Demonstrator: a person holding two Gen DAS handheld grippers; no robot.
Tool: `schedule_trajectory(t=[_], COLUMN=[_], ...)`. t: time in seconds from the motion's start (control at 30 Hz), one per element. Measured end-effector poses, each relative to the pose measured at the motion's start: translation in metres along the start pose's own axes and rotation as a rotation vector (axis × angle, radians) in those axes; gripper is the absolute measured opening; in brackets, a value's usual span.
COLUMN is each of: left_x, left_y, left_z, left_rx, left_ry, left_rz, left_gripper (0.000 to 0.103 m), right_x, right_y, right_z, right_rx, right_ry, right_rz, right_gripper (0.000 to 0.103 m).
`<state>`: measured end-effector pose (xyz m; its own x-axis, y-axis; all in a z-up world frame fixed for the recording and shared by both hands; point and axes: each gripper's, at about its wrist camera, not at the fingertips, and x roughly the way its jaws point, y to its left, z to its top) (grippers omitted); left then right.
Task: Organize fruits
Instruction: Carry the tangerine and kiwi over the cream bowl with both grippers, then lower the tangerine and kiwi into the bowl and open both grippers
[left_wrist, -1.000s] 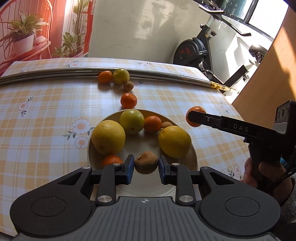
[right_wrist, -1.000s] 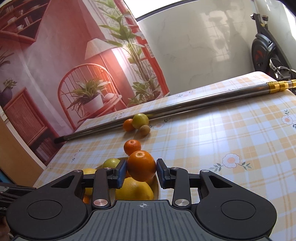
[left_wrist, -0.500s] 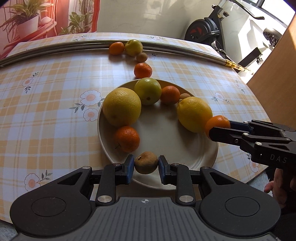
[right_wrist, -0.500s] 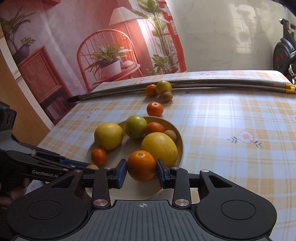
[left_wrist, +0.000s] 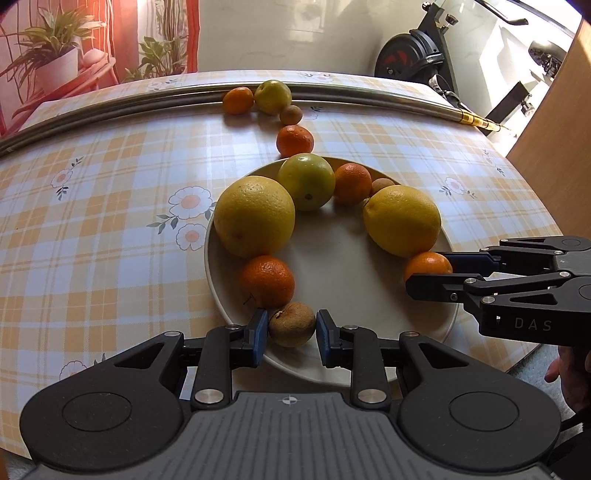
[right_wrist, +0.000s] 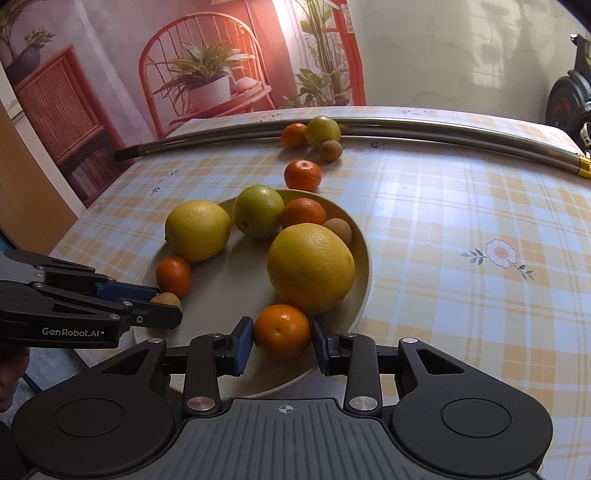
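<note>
A brown kiwi (left_wrist: 291, 329) sits between the pads of my left gripper (left_wrist: 291, 331), which is shut on it at the near rim of the cream plate (left_wrist: 332, 280). An orange mandarin (right_wrist: 282, 332) is held by my right gripper (right_wrist: 283, 338), shut on it low over the plate's near edge (right_wrist: 229, 295), against a big yellow citrus (right_wrist: 310, 266). In the left wrist view the right gripper (left_wrist: 424, 271) comes in from the right with the mandarin (left_wrist: 426, 264). The plate also carries a second yellow citrus (left_wrist: 255, 216), a green fruit (left_wrist: 306, 181) and other mandarins.
Several loose fruits lie beyond the plate: a mandarin (left_wrist: 294, 140), a small brown fruit (left_wrist: 290, 114), a green fruit (left_wrist: 272, 96) and an orange one (left_wrist: 238, 99), against a metal pole (left_wrist: 369, 101). The table's edge is close on the right. An exercise bike (left_wrist: 413, 55) stands behind.
Both grippers have come down to the plate with their fruit. The kiwi now rests at the near rim beside a mandarin, and the held mandarin is down against the yellow citrus.
</note>
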<state>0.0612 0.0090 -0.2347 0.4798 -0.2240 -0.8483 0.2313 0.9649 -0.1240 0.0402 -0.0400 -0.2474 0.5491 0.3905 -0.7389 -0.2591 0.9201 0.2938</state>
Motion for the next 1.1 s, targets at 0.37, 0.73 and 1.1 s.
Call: schedule_trajectory(t=[0.37,0.73,1.1], left_x=[0.004,-0.001,-0.025], left_y=[0.002,-0.001,0.004], left_z=[0.002,0.001,0.004], left_rx=[-0.011,0.013,-0.006], left_ry=[-0.005,-0.014,-0.095], left_rz=[0.008,-0.002,0.004], left_gripper=[0.031,0.04,0.051], right_x=[0.002,-0.013,-0.044], right_y=[-0.005,-0.01,-0.013], right_z=[0.004,0.007,0.02], right_rx=[-0.001,0.028,0.023], right_ry=[-0.013,-0.057,-0.172], right_rz=[-0.026,-0.006,-0.033], right_gripper=[0.032,0.035,0.035])
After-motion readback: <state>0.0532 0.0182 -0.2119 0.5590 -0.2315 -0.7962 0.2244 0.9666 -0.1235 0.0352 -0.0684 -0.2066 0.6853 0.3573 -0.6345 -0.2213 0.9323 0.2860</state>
